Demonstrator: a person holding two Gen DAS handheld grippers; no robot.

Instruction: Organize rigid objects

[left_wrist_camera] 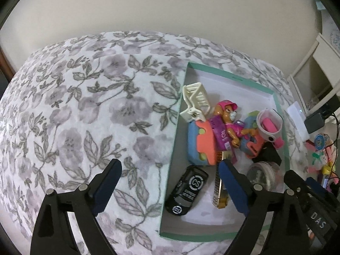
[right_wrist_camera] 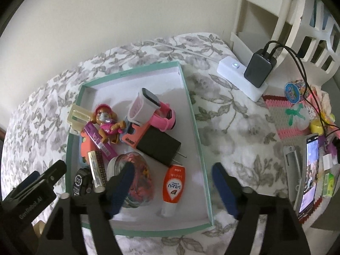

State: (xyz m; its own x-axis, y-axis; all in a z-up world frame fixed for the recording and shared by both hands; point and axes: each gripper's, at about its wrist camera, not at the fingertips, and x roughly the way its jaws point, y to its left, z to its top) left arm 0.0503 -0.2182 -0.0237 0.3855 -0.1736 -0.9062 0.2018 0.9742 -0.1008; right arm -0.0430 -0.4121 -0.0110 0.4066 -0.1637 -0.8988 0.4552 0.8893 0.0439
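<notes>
Home bedroom: floral bedspread (left_wrist_camera: 85,110), toys.

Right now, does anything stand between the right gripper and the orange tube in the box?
Nothing visible does. The right gripper hangs open above the green-rimmed box, holding nothing, and the orange tube lies bare on the box floor between its fingers. The clear round jar lies beside the tube, under the left finger.

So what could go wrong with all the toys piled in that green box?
The cream plastic hair claw leans on the rim of the green-edged cardboard box, so a nudge might tip it onto the flowery cloth. The pink-and-white watch sits on top of the pile and could slide off. Both grippers hang open low over the box; the right gripper has one finger over the clear round jar and might knock it.
</notes>
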